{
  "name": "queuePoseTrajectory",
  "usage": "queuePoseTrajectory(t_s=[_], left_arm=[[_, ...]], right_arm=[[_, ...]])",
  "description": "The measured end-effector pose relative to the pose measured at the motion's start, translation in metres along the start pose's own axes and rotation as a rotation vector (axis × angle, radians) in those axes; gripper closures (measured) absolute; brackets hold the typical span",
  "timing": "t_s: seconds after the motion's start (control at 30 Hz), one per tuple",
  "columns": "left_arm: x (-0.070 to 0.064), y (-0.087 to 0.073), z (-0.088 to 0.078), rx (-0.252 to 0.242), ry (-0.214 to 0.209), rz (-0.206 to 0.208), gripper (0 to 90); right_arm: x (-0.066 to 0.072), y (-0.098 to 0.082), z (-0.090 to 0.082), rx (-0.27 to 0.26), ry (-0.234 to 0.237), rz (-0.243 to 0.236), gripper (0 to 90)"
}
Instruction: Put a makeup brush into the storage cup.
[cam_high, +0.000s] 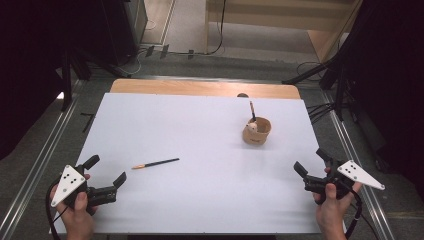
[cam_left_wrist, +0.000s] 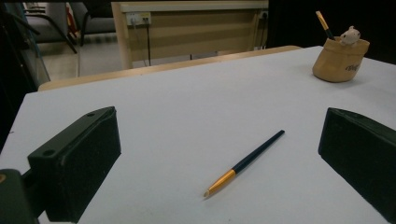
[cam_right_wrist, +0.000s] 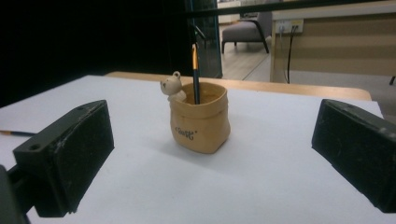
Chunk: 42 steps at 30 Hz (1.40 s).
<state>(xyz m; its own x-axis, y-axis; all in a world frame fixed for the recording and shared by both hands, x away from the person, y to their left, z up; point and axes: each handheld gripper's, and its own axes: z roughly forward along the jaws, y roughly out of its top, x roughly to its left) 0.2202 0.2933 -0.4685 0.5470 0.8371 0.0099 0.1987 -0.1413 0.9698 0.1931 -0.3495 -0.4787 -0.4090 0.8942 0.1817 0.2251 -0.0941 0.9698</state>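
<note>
A dark pencil (cam_high: 155, 163) with a gold end lies flat on the white table top (cam_high: 200, 200), left of centre. My left gripper (cam_high: 108, 168) is near the front left corner, open and empty, and the pencil (cam_left_wrist: 245, 162) lies just ahead between its jaws. A tan pouch-shaped pot (cam_high: 257, 131) stands at the right rear, holding a second pencil (cam_high: 252, 111) upright and a small bear figure (cam_right_wrist: 172, 87) on its rim. My right gripper (cam_high: 310, 159) is open and empty at the front right, facing the pot (cam_right_wrist: 201, 121) from a distance.
A bare wooden strip (cam_high: 200, 88) runs along the table's far edge. Metal rails (cam_high: 45, 160) flank the table on both sides. Cables (cam_high: 320, 107) lie on the floor at the back right. A wooden desk (cam_left_wrist: 196, 28) stands behind the table.
</note>
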Motion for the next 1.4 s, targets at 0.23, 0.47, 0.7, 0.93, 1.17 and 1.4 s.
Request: queuePoseTrajectory(t_s=[0.23, 0.47, 0.7, 0.93, 1.17, 1.4], left_arm=[[-0.003, 0.006, 0.000, -0.010, -0.007, -0.006, 0.0], [-0.005, 0.020, 0.005, -0.009, -0.031, 0.009, 0.0], [-0.005, 0.035, 0.015, -0.039, -0.063, 0.009, 0.0], [-0.005, 0.044, 0.032, -0.046, -0.103, 0.010, 0.0], [-0.009, 0.055, 0.056, -0.050, -0.147, 0.013, 0.0], [-0.007, 0.064, 0.080, -0.030, -0.187, 0.018, 0.0]], right_arm=[[-0.004, 0.001, -0.003, 0.004, 0.003, -0.002, 0.0], [-0.003, 0.002, -0.002, 0.004, 0.011, -0.004, 0.0], [-0.002, 0.002, 0.000, -0.001, 0.032, 0.025, 0.0], [-0.001, 0.002, 0.001, 0.003, 0.029, 0.015, 0.0], [-0.001, 0.001, 0.003, 0.013, 0.029, 0.009, 0.0], [-0.001, 0.000, 0.005, 0.019, 0.029, 0.009, 0.0]])
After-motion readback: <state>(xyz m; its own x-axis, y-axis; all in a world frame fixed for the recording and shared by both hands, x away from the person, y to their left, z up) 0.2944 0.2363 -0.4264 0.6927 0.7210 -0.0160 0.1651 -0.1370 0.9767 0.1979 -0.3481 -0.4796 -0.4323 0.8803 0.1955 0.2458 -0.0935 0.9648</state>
